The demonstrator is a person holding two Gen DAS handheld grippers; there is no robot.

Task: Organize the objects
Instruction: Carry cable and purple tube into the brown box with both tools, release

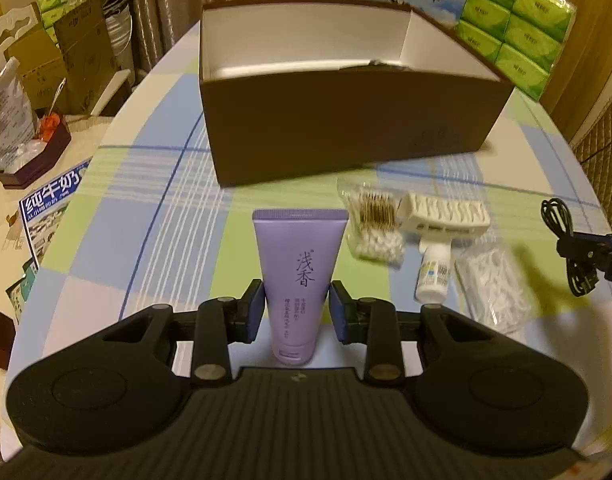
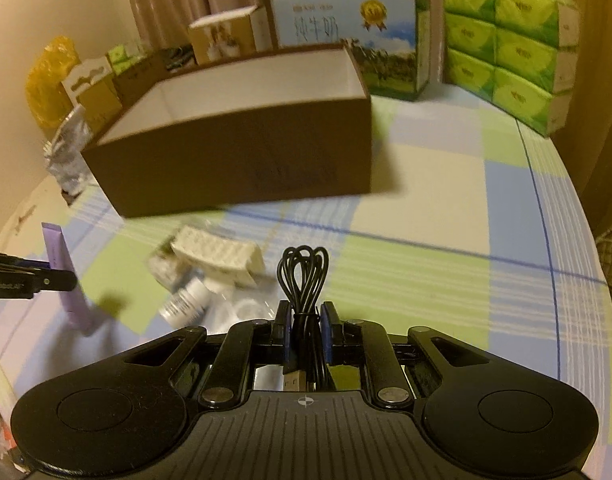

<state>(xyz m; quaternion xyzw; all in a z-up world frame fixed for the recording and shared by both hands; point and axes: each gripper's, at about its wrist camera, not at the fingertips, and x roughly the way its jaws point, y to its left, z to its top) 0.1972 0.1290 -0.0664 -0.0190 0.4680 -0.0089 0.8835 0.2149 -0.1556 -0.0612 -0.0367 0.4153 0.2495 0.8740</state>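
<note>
Lavender tube (image 1: 296, 276) sits upright between the blue pads (image 1: 253, 309) of the left gripper (image 1: 297, 312), cap end toward the camera and crimped end pointing at the brown box (image 1: 346, 128). The jaws are closed to the tube's width and appear to have it clamped near its lower third, a hold that keeps the long body steady and leaves the far end free to go over the box wall first. From the right wrist view the tube (image 2: 64, 280) shows edge-on and tilted, lifted off the checked tablecloth (image 2: 446, 208) rather than lying on it.

Further right on the cloth, just in front of the box, lies the unsorted cluster: a bag of cotton swabs (image 1: 372, 226), a white ribbed holder (image 1: 446, 210), a small white bottle (image 1: 433, 276) and a clear bag of white floss picks (image 1: 492, 284), all close together and partly touching. They likely wait their turn.

Right gripper (image 2: 306, 334) is squeezed nearly shut on a coiled black cable (image 2: 304, 276), pinched at its tied waist so the loops stand up ahead of the fingers and the USB plug hangs back toward the handle. Both grippers are held low and level, aimed forward at the open box, whose white inside looks mostly bare from here. Judging by this, each item is about to be carried in.
</note>
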